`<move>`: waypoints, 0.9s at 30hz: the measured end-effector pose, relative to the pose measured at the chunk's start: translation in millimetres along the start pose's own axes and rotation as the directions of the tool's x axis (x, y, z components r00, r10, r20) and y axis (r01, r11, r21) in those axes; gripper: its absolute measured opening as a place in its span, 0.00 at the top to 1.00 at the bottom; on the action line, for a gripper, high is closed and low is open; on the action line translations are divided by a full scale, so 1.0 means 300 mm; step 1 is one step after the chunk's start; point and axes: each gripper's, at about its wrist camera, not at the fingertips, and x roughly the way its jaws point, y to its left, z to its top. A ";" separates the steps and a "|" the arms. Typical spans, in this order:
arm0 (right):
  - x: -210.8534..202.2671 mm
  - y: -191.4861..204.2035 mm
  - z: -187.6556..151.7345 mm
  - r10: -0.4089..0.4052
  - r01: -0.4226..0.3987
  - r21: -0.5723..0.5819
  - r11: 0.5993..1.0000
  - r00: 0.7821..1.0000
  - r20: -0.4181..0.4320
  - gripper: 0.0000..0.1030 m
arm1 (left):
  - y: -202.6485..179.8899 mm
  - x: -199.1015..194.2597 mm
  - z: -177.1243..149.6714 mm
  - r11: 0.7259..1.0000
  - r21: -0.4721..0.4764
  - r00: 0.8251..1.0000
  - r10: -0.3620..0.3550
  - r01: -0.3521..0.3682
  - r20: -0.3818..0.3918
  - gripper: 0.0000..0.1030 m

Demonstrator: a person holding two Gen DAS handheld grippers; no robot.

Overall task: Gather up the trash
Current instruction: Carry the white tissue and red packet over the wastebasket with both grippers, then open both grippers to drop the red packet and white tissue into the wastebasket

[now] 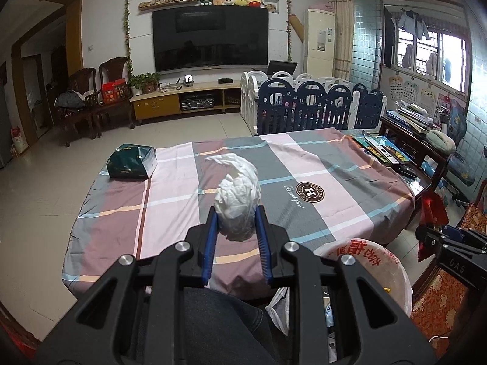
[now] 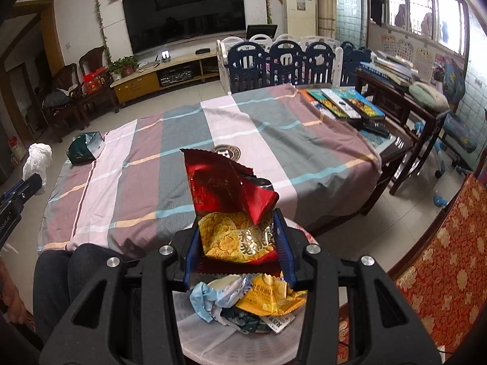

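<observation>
My left gripper (image 1: 236, 210) is shut on a crumpled white plastic bag (image 1: 237, 194), held above the near edge of the plaid-covered table (image 1: 170, 213). My right gripper (image 2: 236, 222) is shut on an opened red snack wrapper (image 2: 228, 182) with yellow print. It hangs just over the trash bin (image 2: 213, 334), whose white liner holds several wrappers (image 2: 261, 298). The bin (image 1: 359, 252) also appears at the lower right of the left wrist view, with the right gripper (image 1: 441, 237) and its red wrapper (image 1: 432, 210) beyond it. At the left edge of the right wrist view are the left gripper (image 2: 24, 185) and white bag (image 2: 36, 158).
A green tissue box (image 1: 132, 161) (image 2: 85, 147) sits on the table's far left corner. Books and remotes (image 1: 383, 149) (image 2: 344, 103) lie at the right end. A red floral chair (image 2: 441, 258) stands to the right of the bin. A person's jeans-clad leg (image 1: 213, 319) is below the grippers.
</observation>
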 end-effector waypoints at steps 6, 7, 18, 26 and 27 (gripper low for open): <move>0.028 -0.030 -0.062 0.006 -0.005 0.028 1.000 0.999 -0.043 0.58 | -0.074 -0.025 -0.016 0.999 0.042 1.000 -0.020 0.020 -0.004 0.75; 0.030 -0.034 -0.068 0.008 -0.006 0.032 0.999 0.999 -0.048 0.58 | -0.082 -0.025 -0.018 0.999 0.047 1.000 -0.023 0.024 -0.006 0.75; 0.109 -0.046 -0.153 0.015 -0.009 0.038 0.999 0.988 -0.154 0.58 | -0.153 -0.019 -0.042 0.994 0.082 0.997 -0.064 0.066 -0.031 0.75; 0.192 -0.055 -0.202 -0.015 0.031 0.060 0.998 0.967 -0.255 0.49 | -0.146 0.005 -0.046 0.994 0.068 0.994 -0.086 0.090 -0.064 0.75; 0.194 -0.063 -0.201 -0.016 0.035 0.070 0.997 0.965 -0.261 0.43 | -0.144 0.012 -0.047 0.993 0.061 0.992 -0.098 0.103 -0.077 0.75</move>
